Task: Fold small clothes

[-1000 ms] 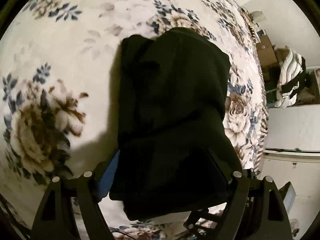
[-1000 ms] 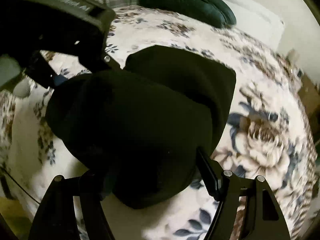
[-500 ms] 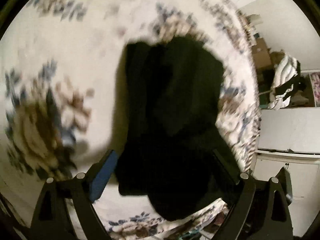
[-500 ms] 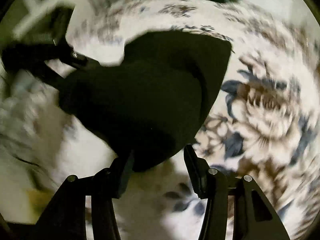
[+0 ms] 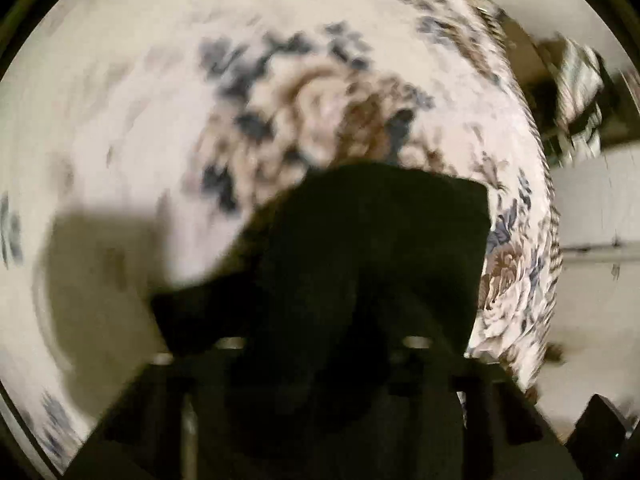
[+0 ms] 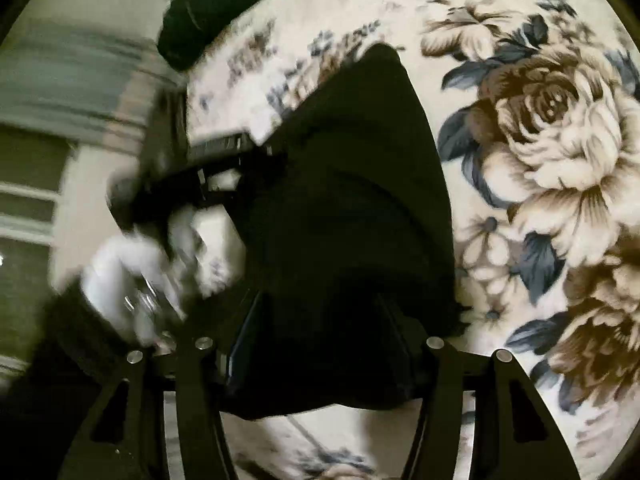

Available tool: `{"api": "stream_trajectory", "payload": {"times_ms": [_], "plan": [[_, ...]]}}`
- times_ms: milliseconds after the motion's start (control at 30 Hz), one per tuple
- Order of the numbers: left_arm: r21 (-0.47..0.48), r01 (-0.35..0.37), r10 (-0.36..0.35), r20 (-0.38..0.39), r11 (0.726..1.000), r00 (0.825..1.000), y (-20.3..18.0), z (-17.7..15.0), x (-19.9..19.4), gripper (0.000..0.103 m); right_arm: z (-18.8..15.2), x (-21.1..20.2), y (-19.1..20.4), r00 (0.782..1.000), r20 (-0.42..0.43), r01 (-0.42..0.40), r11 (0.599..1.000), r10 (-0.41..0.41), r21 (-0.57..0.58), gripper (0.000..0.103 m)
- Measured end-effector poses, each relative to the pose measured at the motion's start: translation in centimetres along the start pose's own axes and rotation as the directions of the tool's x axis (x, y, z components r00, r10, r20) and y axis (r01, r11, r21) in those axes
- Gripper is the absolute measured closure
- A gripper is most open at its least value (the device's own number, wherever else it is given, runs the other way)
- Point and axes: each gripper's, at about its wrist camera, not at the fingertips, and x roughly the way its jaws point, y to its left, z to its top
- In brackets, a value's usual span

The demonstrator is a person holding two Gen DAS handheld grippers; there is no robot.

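A small black garment (image 5: 372, 248) hangs lifted above a floral bedspread (image 5: 160, 100). My left gripper (image 5: 324, 344) is shut on its near edge; the cloth drapes over the fingers and the view is blurred. In the right wrist view the same black garment (image 6: 352, 208) lies between the fingers of my right gripper (image 6: 320, 344), which is shut on its lower edge. The left gripper (image 6: 208, 164) shows there too, holding the cloth's left side.
A dark green pillow (image 6: 208, 4) lies at the far end of the bed. A striped cloth pile (image 5: 580, 80) and white furniture (image 5: 592, 208) stand beyond the bed's right edge. The bedspread (image 6: 552, 128) spreads to the right of the garment.
Both grippers closed from open onto the black garment and lifted it off the bedspread. Both views swung quickly and are blurred now.
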Motion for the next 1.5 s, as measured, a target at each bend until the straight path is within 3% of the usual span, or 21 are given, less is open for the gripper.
{"api": "stream_trajectory", "payload": {"times_ms": [200, 267, 333, 433, 567, 667, 700, 767, 867, 967, 1033, 1167, 1367, 1500], "plan": [[0.044, -0.040, 0.040, -0.004, 0.998, 0.999, 0.7, 1.8, 1.3, 0.078, -2.2, 1.7, 3.5, 0.986, -0.028, 0.157, 0.972, -0.164, -0.178, 0.043], [0.031, -0.035, 0.036, -0.013, 0.999, 0.999, 1.3, 1.8, 1.7, 0.078, -2.9, 2.6, 4.4, 0.976, -0.023, 0.207, 0.950, -0.218, -0.233, 0.043], [0.025, -0.031, 0.031, -0.011, 0.999, 0.999, 1.6, 1.5, 2.0, 0.078, -4.2, 4.2, 5.9, 0.956, 0.001, 0.276, 0.902, -0.292, -0.333, 0.043], [0.013, -0.016, 0.016, -0.006, 1.000, 1.000, 2.1, 1.3, 2.2, 0.077, -4.4, 5.1, 5.4, 0.962, -0.009, 0.259, 0.917, -0.275, -0.305, 0.043], [0.001, -0.021, 0.021, -0.004, 1.000, 1.000, 2.1, 1.2, 1.7, 0.074, -4.9, 5.6, 5.5, 0.959, 0.026, 0.271, 0.889, -0.282, -0.369, 0.042], [-0.013, -0.057, 0.057, 0.031, 0.998, 0.998, 1.3, 0.3, -1.9, 0.067, -4.2, 3.4, 4.9, 0.983, 0.031, 0.182, 0.936, -0.181, -0.301, 0.040], [-0.008, -0.059, 0.060, 0.059, 0.998, 0.996, 0.8, -0.5, -3.6, 0.065, -3.7, 2.1, 4.4, 0.988, 0.033, 0.154, 0.952, -0.151, -0.263, 0.040], [-0.008, -0.032, 0.033, 0.118, 0.999, 0.992, -0.2, -3.5, -7.4, 0.048, -3.0, 0.0, 3.5, 0.991, 0.045, 0.131, 0.969, -0.124, -0.210, 0.040], [-0.060, 0.032, -0.023, 0.153, 0.998, 0.988, -1.0, -8.3, -10.5, 0.041, -2.2, -1.9, 1.8, 0.995, 0.037, 0.097, 0.987, -0.092, -0.128, 0.040], [-0.147, 0.108, -0.091, 0.121, 0.983, 0.989, -1.2, -12.1, -9.9, 0.041, -2.1, -1.2, -0.6, 0.997, -0.034, 0.064, 0.998, -0.065, -0.026, 0.040], [-0.178, 0.096, -0.083, 0.081, 0.979, 0.993, -1.4, -13.7, -8.2, 0.041, -2.2, -0.6, -1.0, 0.998, -0.053, 0.026, 1.000, -0.026, 0.012, 0.040], [-0.179, 0.019, -0.013, 0.036, 0.984, 0.999, -1.2, -16.6, -4.5, 0.039, -2.8, 0.6, -0.1, 0.996, -0.084, 0.035, 0.999, -0.037, -0.016, 0.040], [-0.311, 0.085, -0.072, 0.051, 0.947, 0.996, 2.6, -20.3, -2.6, 0.022, -4.5, 4.0, 1.9, 0.971, -0.175, 0.133, 0.976, -0.163, -0.171, 0.037], [-0.335, 0.089, -0.070, 0.067, 0.938, 0.995, 3.5, -21.8, -1.8, 0.021, -5.2, 6.0, 3.3, 0.950, -0.187, 0.199, 0.945, -0.251, -0.259, 0.034]]}}
